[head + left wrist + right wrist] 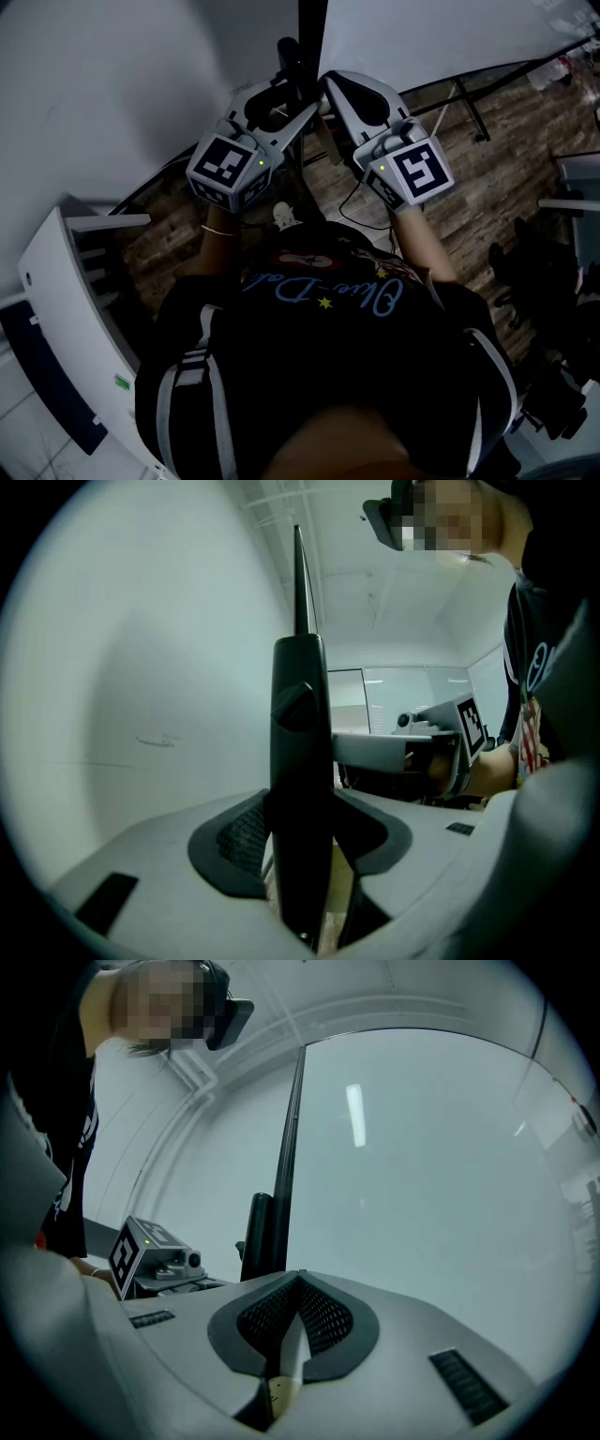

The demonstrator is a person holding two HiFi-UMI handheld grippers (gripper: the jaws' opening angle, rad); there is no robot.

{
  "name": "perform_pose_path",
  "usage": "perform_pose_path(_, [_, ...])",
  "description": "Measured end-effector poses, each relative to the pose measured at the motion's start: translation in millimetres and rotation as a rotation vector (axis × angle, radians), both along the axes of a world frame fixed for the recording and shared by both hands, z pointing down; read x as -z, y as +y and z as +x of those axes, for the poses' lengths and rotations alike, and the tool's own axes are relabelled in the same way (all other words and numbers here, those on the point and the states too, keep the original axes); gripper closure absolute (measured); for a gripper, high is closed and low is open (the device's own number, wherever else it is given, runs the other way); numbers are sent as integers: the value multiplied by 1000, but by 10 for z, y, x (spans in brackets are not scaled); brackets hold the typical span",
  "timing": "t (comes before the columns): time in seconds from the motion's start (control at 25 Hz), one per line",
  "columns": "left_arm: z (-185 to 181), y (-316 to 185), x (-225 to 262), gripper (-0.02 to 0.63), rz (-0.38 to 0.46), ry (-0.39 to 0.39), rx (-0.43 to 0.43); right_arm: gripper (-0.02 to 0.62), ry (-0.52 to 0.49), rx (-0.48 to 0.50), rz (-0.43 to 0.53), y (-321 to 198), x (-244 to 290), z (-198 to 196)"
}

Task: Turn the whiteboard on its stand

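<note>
The whiteboard [112, 94] stands upright right in front of me, with its other face [431, 1166] filling the right gripper view. A black stand post [300, 789] runs up along the board's edge. My left gripper [286, 108] is shut on this post, which passes between its jaws [302, 855]. My right gripper [342, 89] is just right of the post, beside the board's dark frame edge [291, 1129]. Its fingertips meet, and nothing I can identify sits between them [298, 1283]. From the left gripper view the right gripper [427, 752] shows behind the post.
Black stand legs [469, 112] spread over the wooden floor [506, 169] at the right. A white shelf unit [66, 309] stands at the lower left. Dark chairs [539, 272] sit at the right edge. A cable [361, 211] lies on the floor near my feet.
</note>
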State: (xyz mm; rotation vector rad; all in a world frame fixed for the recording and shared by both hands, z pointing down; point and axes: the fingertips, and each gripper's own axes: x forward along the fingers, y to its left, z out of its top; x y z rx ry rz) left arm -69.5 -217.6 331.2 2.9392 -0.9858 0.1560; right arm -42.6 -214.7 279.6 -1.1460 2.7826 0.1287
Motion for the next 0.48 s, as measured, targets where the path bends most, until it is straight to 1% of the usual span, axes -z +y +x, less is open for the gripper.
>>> perform_pose_path(0.24, [9,5,36,394,9,-1,-2,574,-4,-8,-7,5,-5,2])
perform_pose_path(0.48, [9,23,31,394,0,-13,-7,574,5,-13,-4,20,1,3])
